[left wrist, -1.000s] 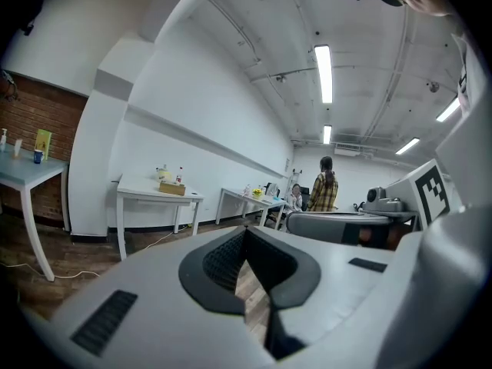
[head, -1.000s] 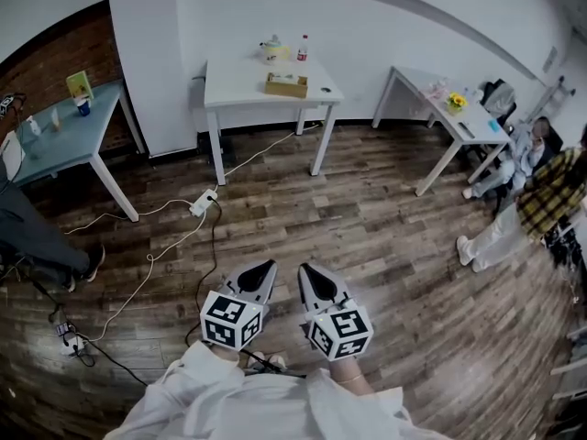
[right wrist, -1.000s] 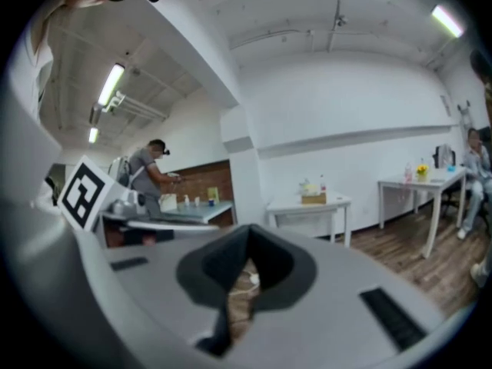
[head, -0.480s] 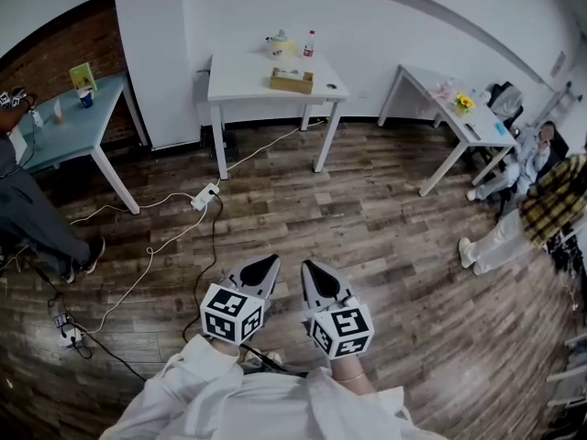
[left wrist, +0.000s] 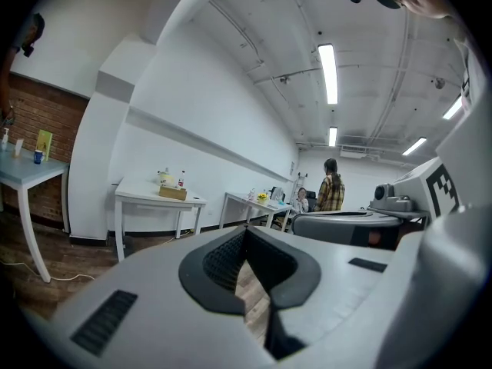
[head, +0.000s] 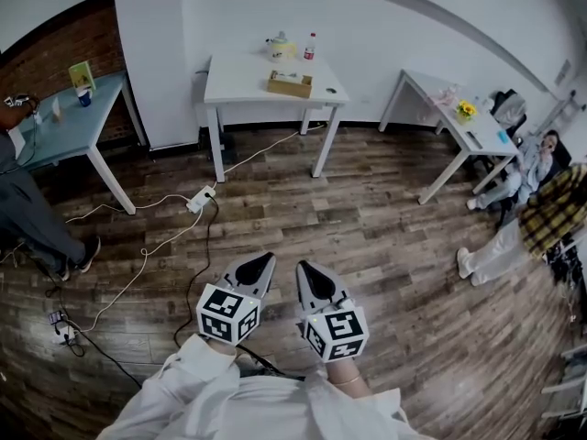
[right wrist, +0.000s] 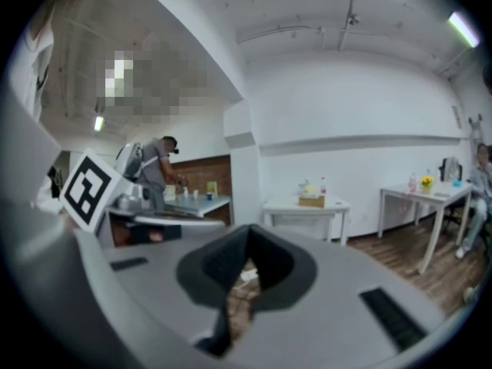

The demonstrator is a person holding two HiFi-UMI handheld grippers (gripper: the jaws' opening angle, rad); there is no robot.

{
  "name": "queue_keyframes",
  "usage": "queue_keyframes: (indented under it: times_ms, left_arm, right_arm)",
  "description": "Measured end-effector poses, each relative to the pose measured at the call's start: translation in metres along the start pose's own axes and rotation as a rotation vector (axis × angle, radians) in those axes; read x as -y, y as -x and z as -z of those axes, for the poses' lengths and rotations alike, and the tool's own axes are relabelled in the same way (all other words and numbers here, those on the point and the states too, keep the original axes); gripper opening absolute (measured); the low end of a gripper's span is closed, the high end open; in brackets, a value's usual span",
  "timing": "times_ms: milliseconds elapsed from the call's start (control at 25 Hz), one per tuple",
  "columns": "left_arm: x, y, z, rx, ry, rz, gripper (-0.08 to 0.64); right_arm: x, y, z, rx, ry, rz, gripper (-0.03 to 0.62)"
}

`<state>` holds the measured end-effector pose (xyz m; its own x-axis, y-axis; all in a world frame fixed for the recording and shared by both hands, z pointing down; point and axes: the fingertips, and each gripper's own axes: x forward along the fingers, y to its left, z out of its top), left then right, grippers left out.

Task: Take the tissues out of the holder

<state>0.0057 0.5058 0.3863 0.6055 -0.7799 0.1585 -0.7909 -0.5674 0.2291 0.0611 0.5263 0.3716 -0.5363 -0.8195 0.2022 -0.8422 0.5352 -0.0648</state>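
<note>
The tissue holder (head: 289,83), a low wooden box with white tissue showing on top, stands on a white table (head: 248,85) far across the room, beside a pale teapot (head: 278,46) and a small bottle (head: 310,46). My left gripper (head: 261,266) and right gripper (head: 305,273) hang side by side close to my body over the wood floor, both shut and empty. In the left gripper view the holder (left wrist: 173,193) is small above the shut gripper (left wrist: 244,233). The right gripper view shows the holder (right wrist: 311,201) beyond the shut gripper (right wrist: 247,233).
A power strip (head: 197,200) and cables trail over the floor between me and the table. A blue-grey table (head: 55,140) with a person (head: 27,218) stands left. Another white table (head: 449,117) and seated people (head: 541,200) are at the right. A white column (head: 151,53) rises beside the holder's table.
Both grippers stay shut and together, drifting slightly down and left in the head view. The person at the left table has come further into view.
</note>
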Motion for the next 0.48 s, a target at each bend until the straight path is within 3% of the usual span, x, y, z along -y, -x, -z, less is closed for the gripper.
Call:
queue_keyframes:
  times_ms: [280,480]
  left_arm:
    - [-0.008,-0.018,0.022,-0.051,0.015,-0.024,0.020]
    - [-0.031,-0.045,0.014,-0.046,0.000,-0.018,0.020]
  right_arm:
    - [0.013,-0.013,0.014,-0.022,-0.034,-0.028,0.009]
    - [0.034,-0.047,0.012,-0.024,-0.040,-0.010,0.009]
